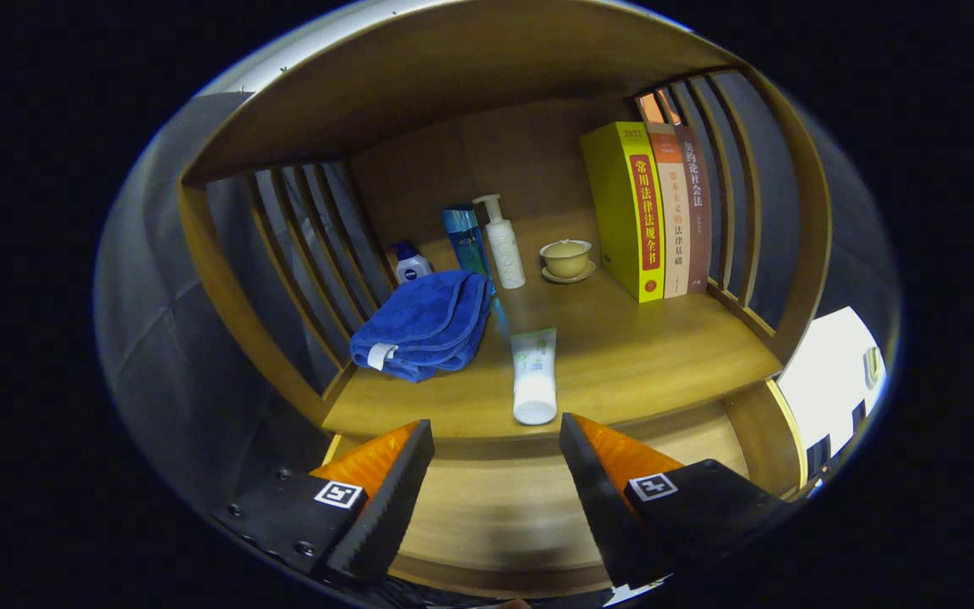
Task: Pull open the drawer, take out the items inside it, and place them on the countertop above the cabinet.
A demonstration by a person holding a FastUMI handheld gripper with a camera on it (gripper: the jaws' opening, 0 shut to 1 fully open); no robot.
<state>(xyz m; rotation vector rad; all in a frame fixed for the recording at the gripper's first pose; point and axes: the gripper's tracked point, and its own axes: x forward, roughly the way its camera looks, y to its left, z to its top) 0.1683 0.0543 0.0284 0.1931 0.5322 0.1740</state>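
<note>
A home-like corner staged in a booth: a wooden cabinet (538,194) with slatted sides, its worktop (639,355) carrying a folded blue towel (424,326), toiletry bottles (504,241), a tube (534,376), a lidded teacup (566,258) and upright books (648,211).

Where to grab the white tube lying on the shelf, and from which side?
Grip the white tube across its round body near the cap end, coming straight in from the front. It lies flat, lengthwise toward the open claw, cap nearest; blue towel sits just beside it, so keep fingers narrow.
</note>
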